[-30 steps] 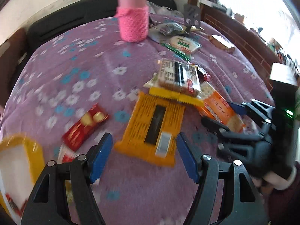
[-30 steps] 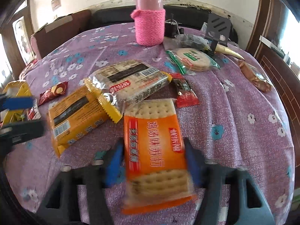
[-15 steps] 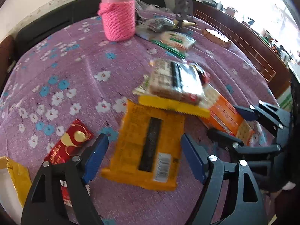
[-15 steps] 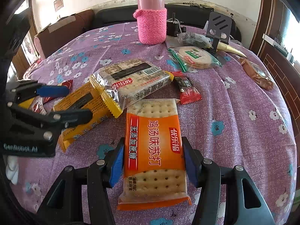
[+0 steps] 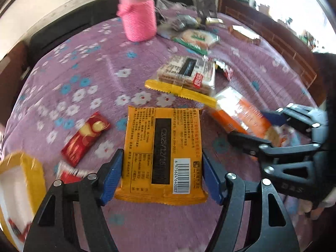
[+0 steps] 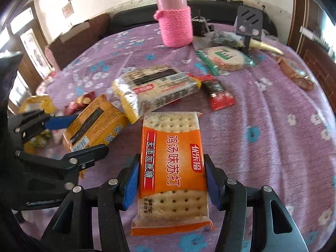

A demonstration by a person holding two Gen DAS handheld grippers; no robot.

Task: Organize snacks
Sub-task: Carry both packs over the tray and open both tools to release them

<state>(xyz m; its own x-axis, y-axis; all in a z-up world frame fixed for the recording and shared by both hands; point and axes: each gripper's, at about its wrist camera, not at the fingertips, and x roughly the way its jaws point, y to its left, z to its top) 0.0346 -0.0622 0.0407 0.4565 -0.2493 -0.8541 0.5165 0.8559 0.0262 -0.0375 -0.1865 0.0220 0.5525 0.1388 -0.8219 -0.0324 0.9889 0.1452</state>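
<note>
Bright daylight from a blown-out window [image 5: 298,4] at upper right washes the left view, fisheye-bent and blurred toward its edges.

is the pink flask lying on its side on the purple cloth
No, the pink flask stands upright at the far edge of the purple cloth, its steel cap pointing up.
</note>
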